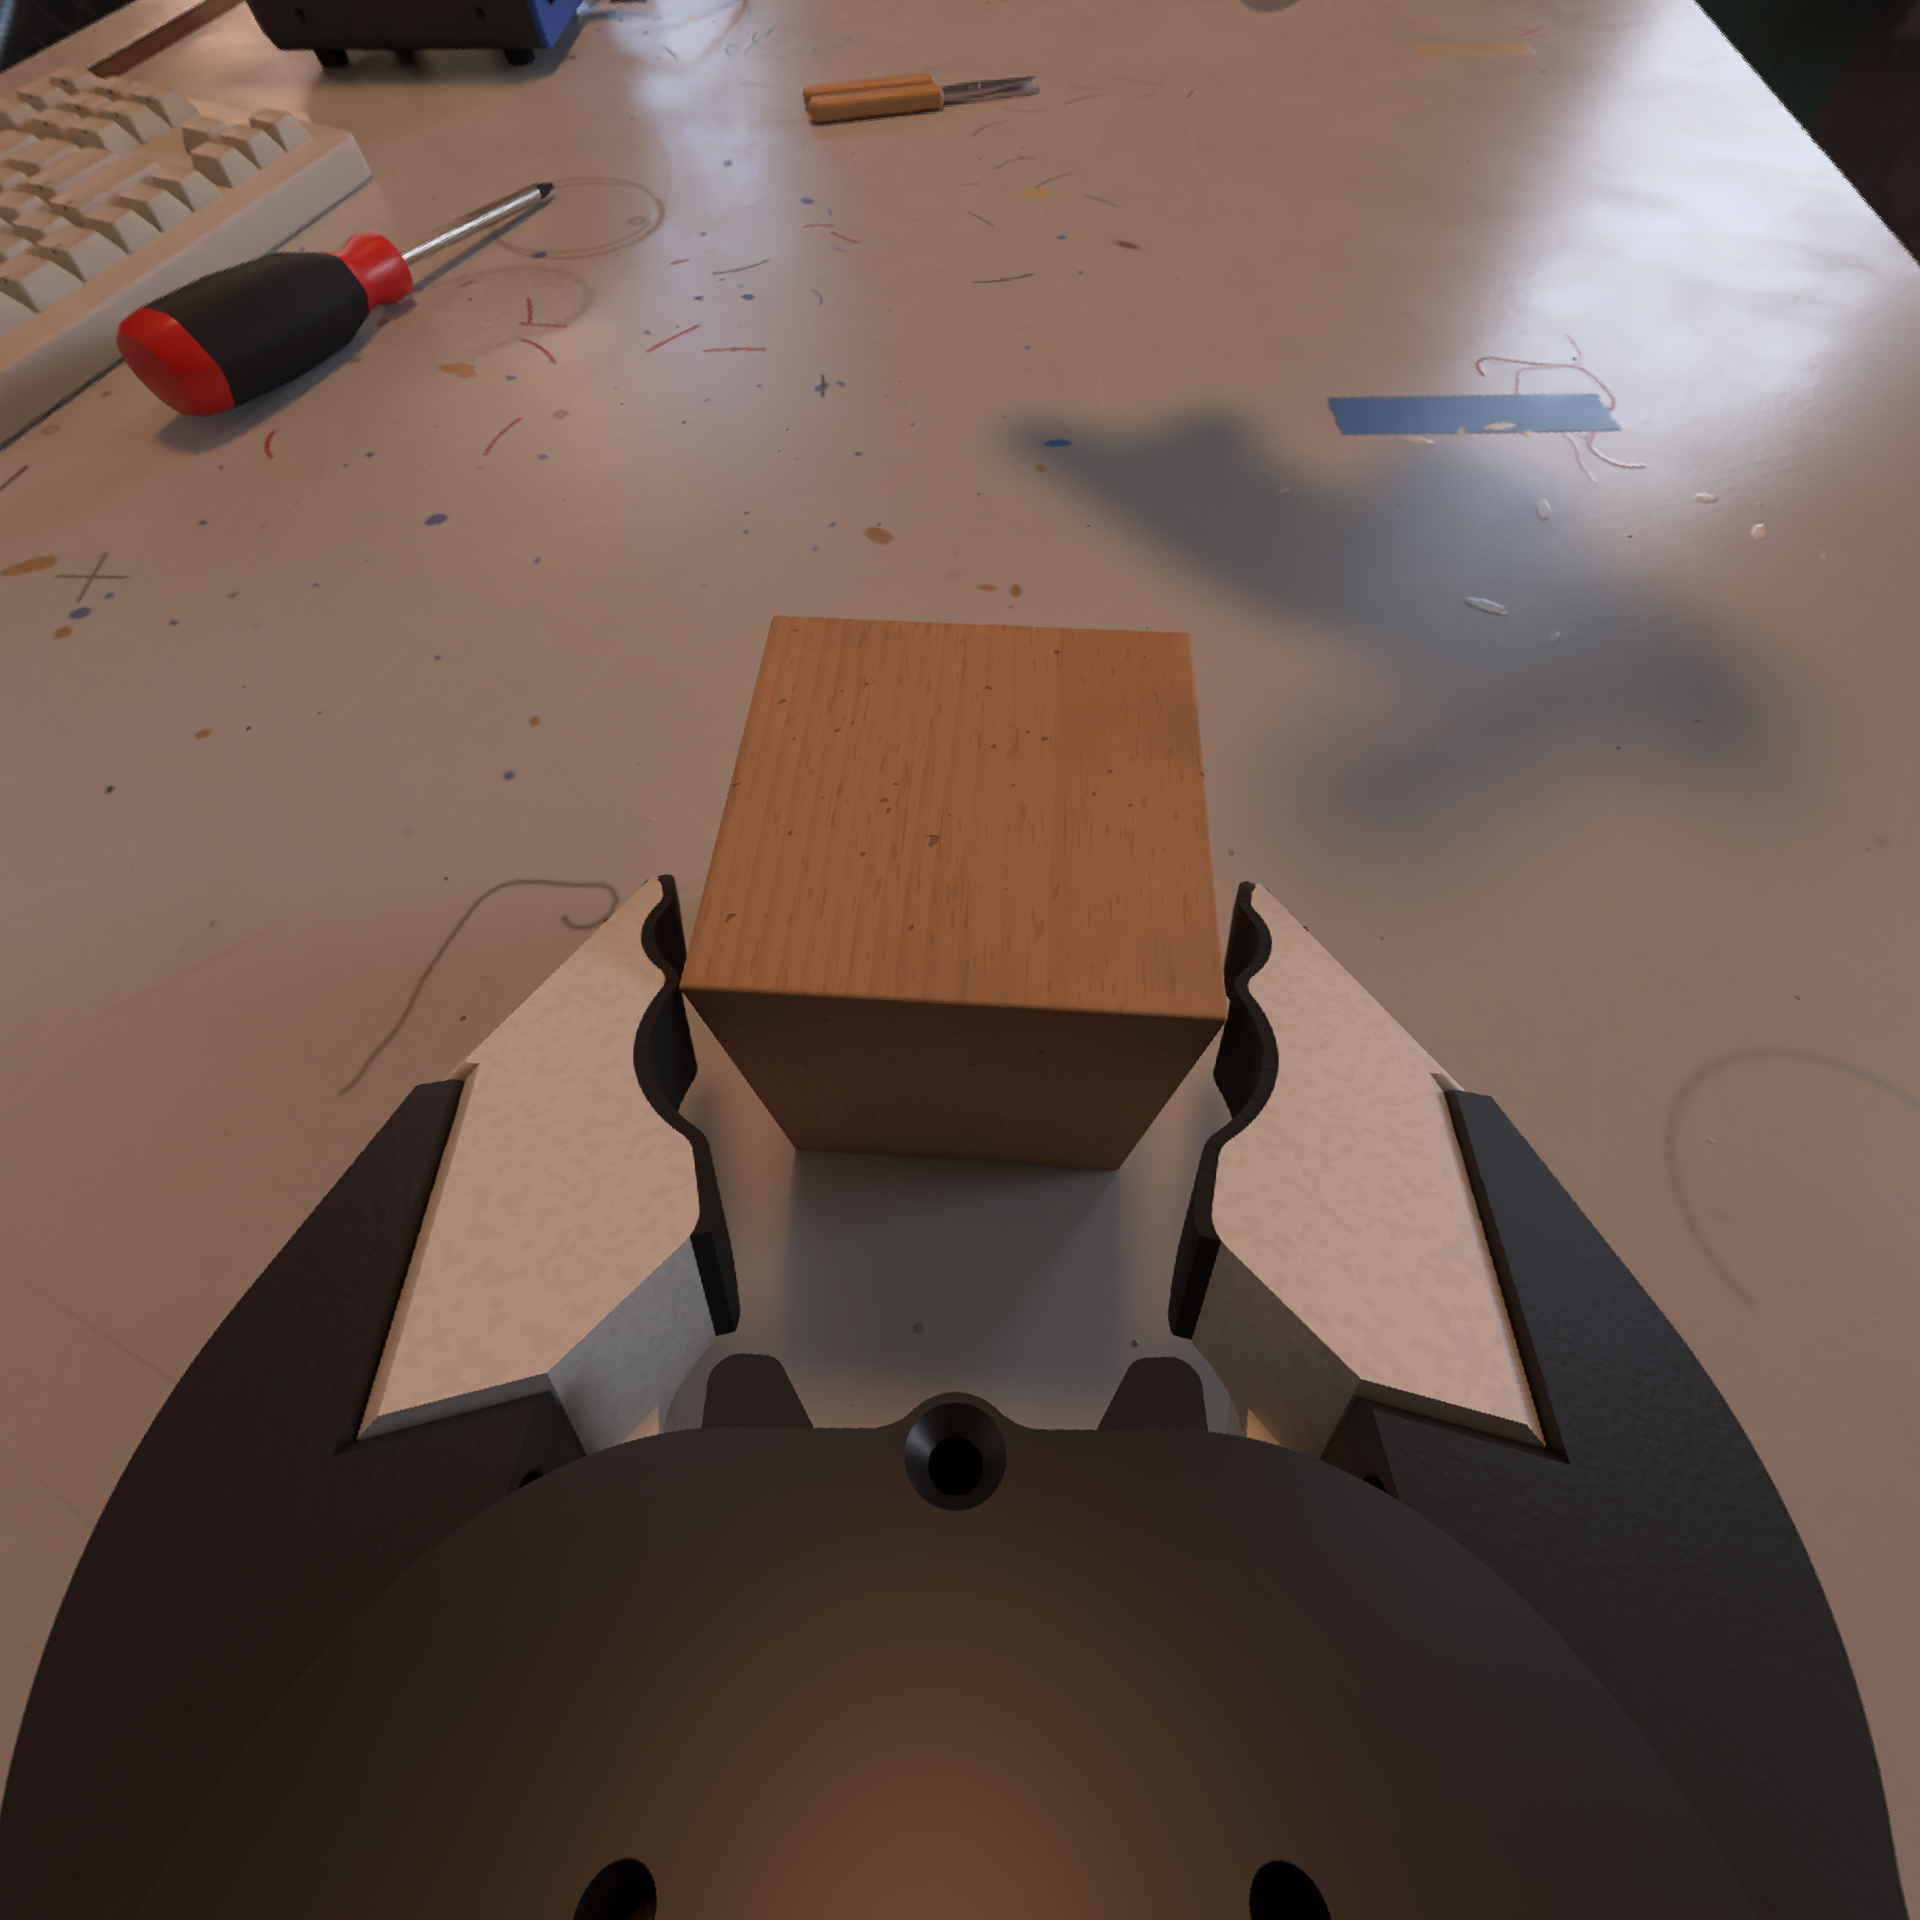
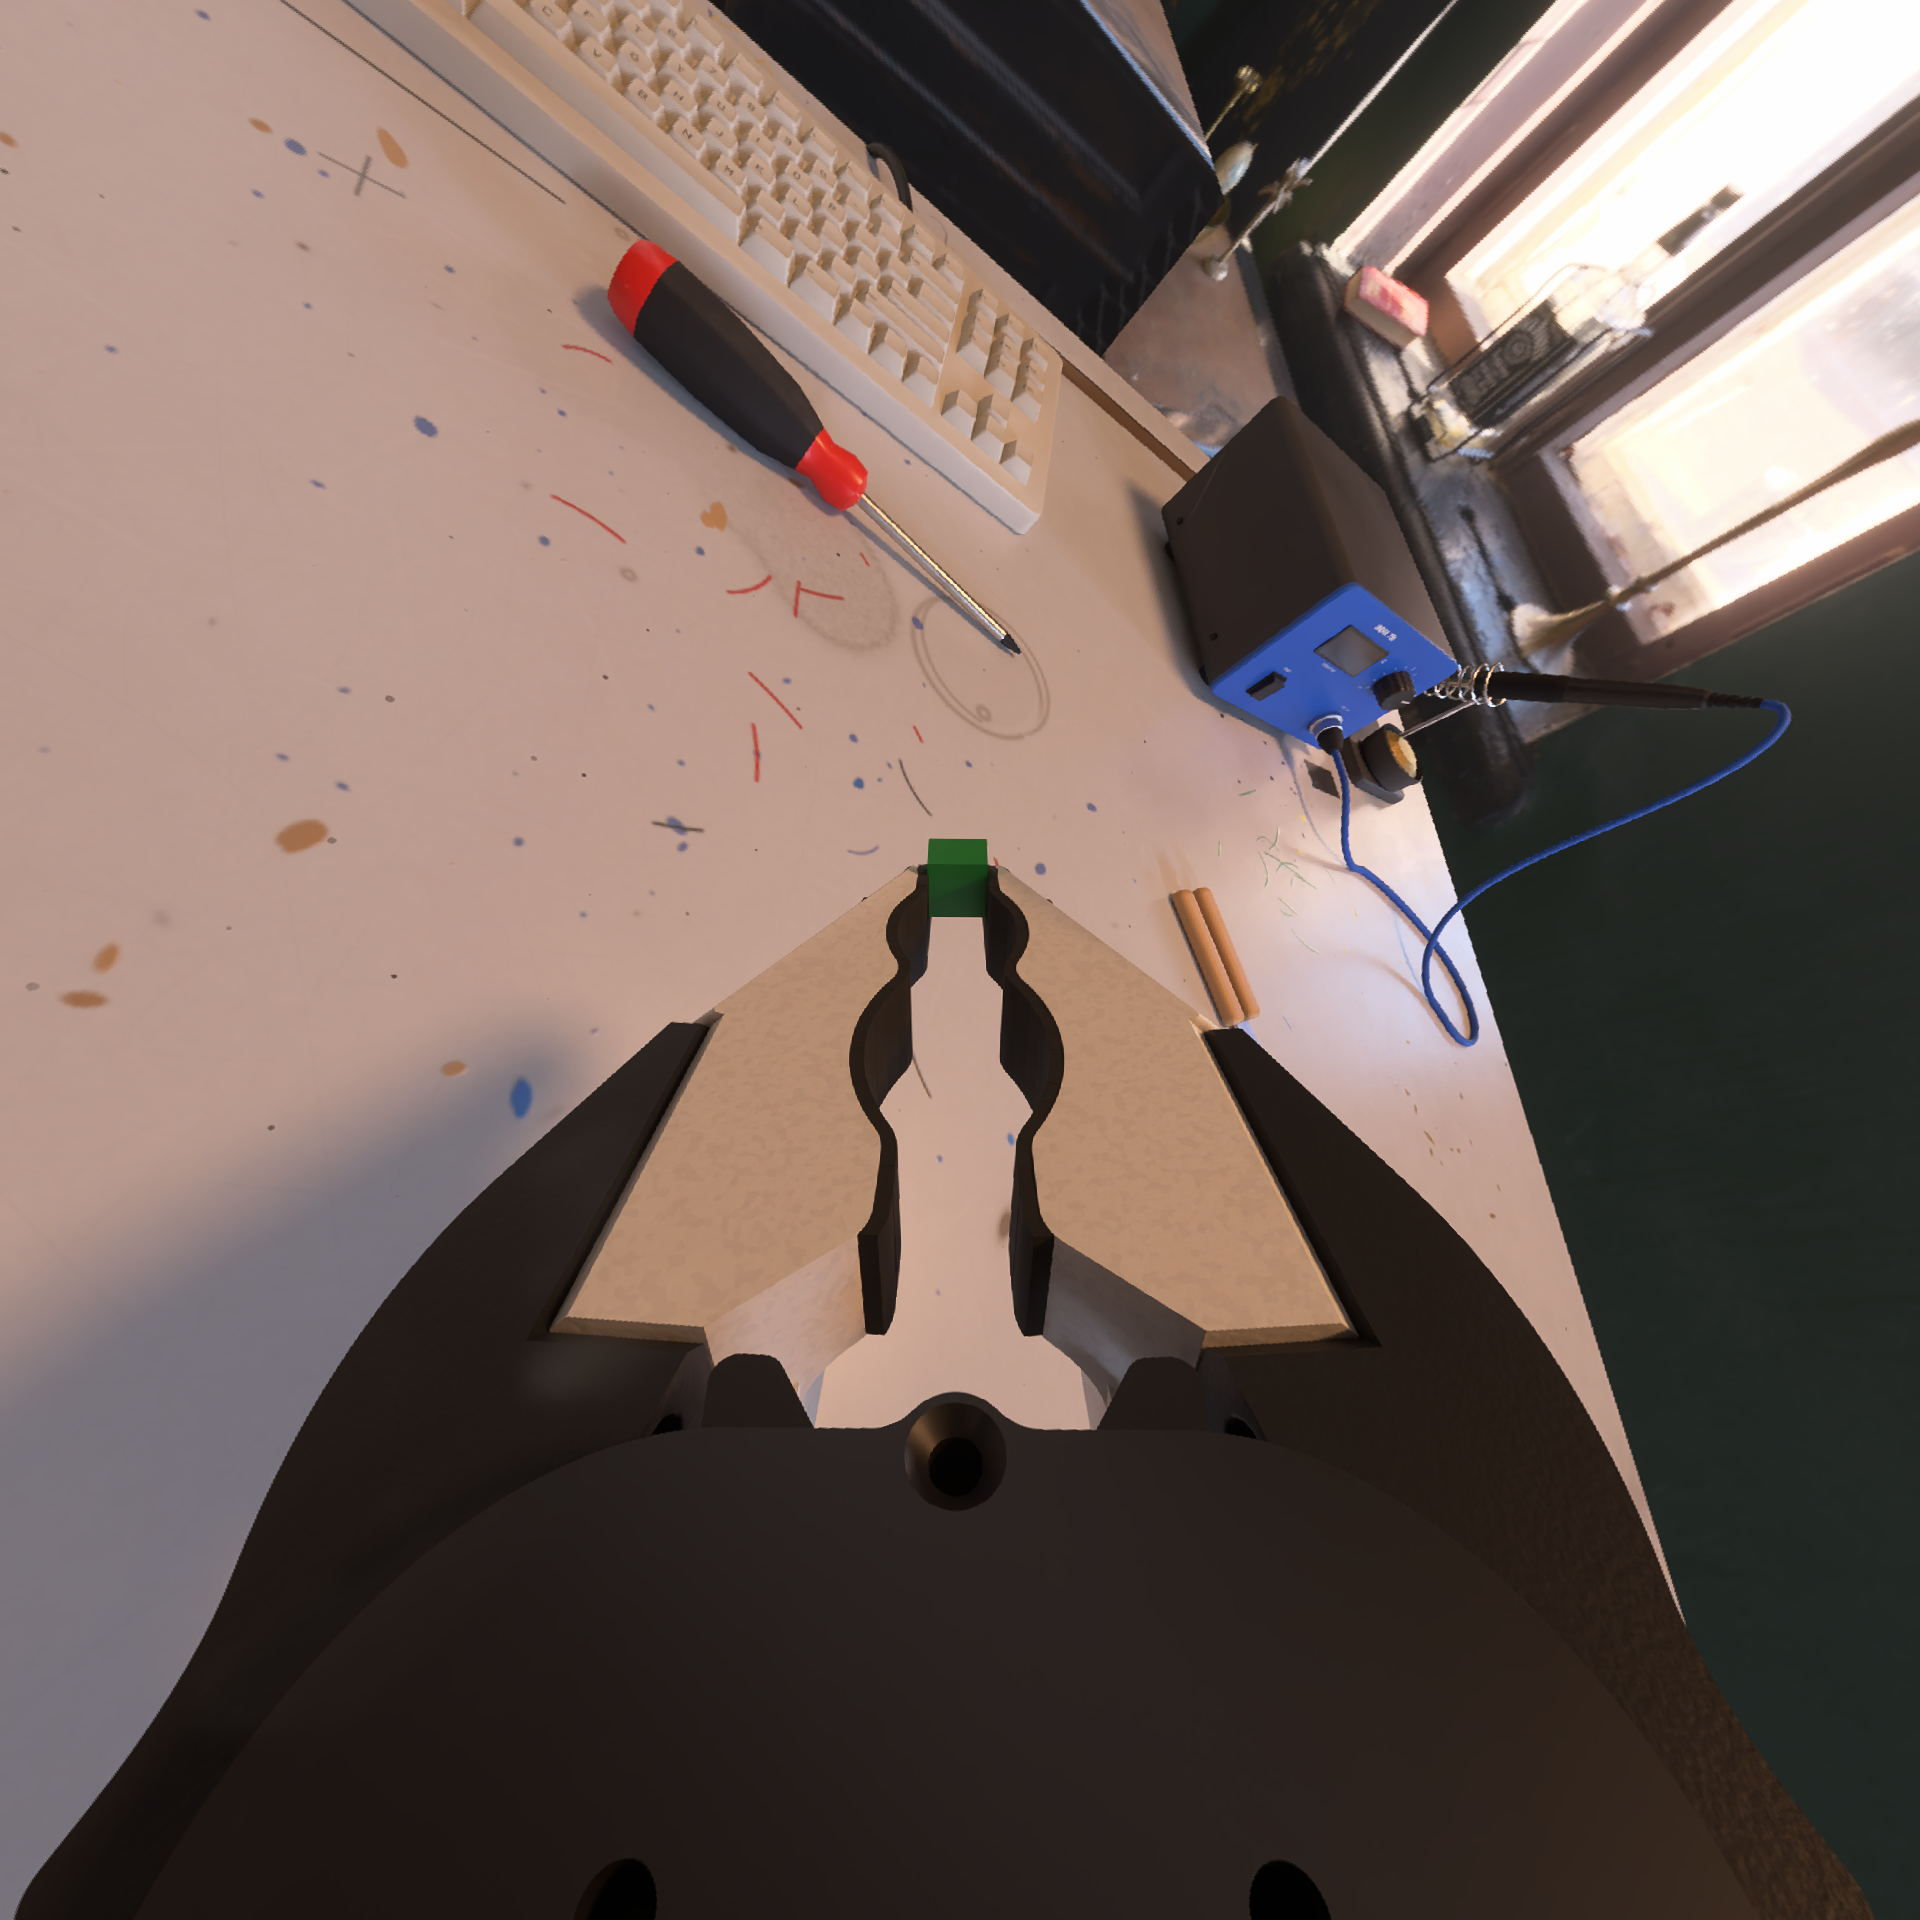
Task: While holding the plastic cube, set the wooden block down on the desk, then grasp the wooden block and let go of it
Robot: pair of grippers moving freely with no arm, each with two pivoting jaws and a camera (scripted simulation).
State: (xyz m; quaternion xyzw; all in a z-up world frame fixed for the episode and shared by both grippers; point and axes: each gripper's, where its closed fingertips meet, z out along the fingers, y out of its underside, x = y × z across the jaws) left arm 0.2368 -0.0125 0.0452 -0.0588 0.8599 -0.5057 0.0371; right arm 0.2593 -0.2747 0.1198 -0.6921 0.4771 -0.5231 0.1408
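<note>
A wooden block (image 1: 961,831) stands upright between the fingers of my left gripper (image 1: 956,914). Both pads touch its near upper sides, so the gripper is shut on it. The block's base sits low at the desk (image 1: 935,468); I cannot tell whether it rests there. My right gripper (image 2: 956,894) is shut on a small green plastic cube (image 2: 956,868) at its fingertips, held above the desk (image 2: 312,623). The block does not show in the right wrist view.
A red and black screwdriver (image 1: 260,322) (image 2: 738,379) lies beside a beige keyboard (image 1: 114,208) (image 2: 831,260). A wooden-handled knife (image 1: 894,99) (image 2: 1216,956) lies farther off. A blue soldering station (image 2: 1309,613) with a blue cable stands near the desk's edge. Blue tape (image 1: 1470,414) is stuck on the right.
</note>
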